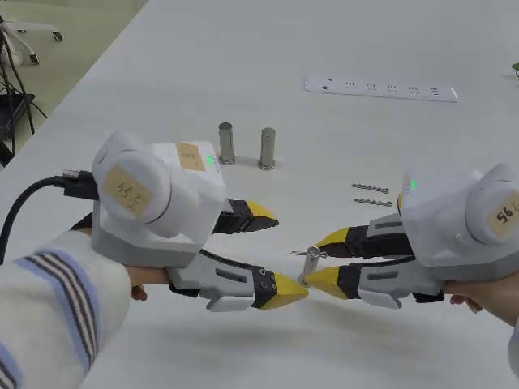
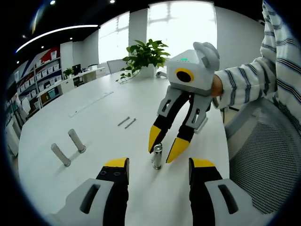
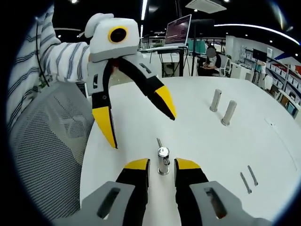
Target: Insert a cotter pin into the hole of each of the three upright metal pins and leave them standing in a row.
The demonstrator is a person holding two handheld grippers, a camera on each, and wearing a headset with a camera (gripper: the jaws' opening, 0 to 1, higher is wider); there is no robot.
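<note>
3 metal pins upright on surface (image 1: 162,65). Near pin (image 1: 310,271) stands well apart from the other 2: far-left pin (image 1: 225,143) and far-right pin (image 1: 267,148) sit side by side further back.

Near pin has a cotter pin (image 1: 308,253) lying crosswise at its top, one end sticking out toward the left gripper (image 3: 143,129). Looks seated in the hole, but too small to confirm.

Right gripper (image 1: 314,263): yellow tips straddle the near pin, jaws drawn in close on both sides. Can't tell if they actually touch or clamp it. The right gripper view shows slim gaps, but the angle is ambiguous.

Left gripper: released, jaws spread wide, carrying nothing, tips pointed at the near pin from the opposite side. Lower tip is near the pin base, upper tip well above it.

2 spare cotter pins (image 1: 371,194) lie flat, parallel, just beside each other, right of the far pins. Power strip (image 1: 381,89) sits at the back of the surface.
</note>
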